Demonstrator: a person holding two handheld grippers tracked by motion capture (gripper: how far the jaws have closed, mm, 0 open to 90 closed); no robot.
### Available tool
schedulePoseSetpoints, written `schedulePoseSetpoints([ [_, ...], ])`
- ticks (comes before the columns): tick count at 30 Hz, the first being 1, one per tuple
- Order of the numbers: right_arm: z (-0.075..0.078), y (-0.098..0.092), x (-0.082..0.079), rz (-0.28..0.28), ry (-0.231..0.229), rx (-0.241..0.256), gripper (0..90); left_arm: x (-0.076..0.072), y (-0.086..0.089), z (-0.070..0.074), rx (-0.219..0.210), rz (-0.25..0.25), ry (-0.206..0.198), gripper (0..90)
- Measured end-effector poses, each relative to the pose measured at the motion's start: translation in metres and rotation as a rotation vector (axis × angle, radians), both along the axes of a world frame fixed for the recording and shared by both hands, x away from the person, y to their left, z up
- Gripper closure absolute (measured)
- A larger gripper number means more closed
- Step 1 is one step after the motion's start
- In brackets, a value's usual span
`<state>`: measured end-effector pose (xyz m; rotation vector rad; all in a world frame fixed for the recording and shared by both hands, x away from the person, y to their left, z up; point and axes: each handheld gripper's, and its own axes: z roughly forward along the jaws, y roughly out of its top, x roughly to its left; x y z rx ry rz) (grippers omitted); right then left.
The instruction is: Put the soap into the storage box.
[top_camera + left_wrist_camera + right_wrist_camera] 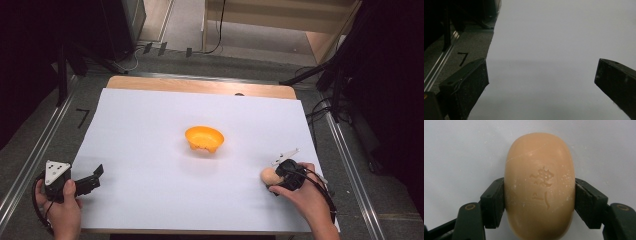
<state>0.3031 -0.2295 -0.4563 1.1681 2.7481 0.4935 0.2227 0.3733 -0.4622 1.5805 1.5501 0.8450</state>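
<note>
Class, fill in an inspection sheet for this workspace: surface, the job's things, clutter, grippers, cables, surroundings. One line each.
Surface: white sheet over a wooden table, flat and clean.
Job's things: orange bowl near the middle of the sheet; tan oval soap bar with a stamped mark, at the sheet's right side.
Clutter: nothing seen.
Grippers: left gripper open over the sheet's left edge, holding nothing; right gripper shut on the soap bar, one jaw on each side.
Cables: black cable trailing from the right gripper; more cables on the floor beyond the table.
Surroundings: grey floor, metal rails either side, dark stands.
</note>
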Motion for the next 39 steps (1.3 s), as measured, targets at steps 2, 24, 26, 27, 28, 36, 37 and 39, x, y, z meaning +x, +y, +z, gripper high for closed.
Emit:
schedulePoseSetpoints([
  [2,0.000,0.000,0.001,0.002,0.000,-0.004,32.8,0.000,0.000,0.000,0.000,-0.001,0.001,0.0],
  [24,0.021,0.014,0.011,0.134,-0.014,-0.044,33.4,0.000,0.001,0.000,-0.005,-0.002,0.000,0.0],
  [26,0.025,0.015,0.013,0.143,-0.011,-0.032,33.4,0.000,0.000,0.000,-0.002,-0.002,0.002,0.0],
  [27,0.027,0.016,0.015,0.151,-0.019,-0.035,33.4,0.000,0.000,0.000,-0.002,-0.001,0.001,0.0],
  [28,0.029,0.017,0.017,0.160,-0.023,-0.045,33.4,0.000,0.001,0.000,-0.003,-0.002,0.001,0.0],
  [36,0.046,0.025,0.030,0.210,-0.053,-0.044,33.4,0.000,0.001,0.000,-0.006,-0.001,-0.001,0.0],
  [37,0.047,0.025,0.032,0.212,-0.060,-0.042,33.4,0.000,0.001,0.000,-0.006,-0.001,-0.001,0.0],
  [39,0.050,0.027,0.035,0.224,-0.070,-0.038,33.4,0.000,0.001,0.000,-0.006,-0.003,0.001,0.0],
])
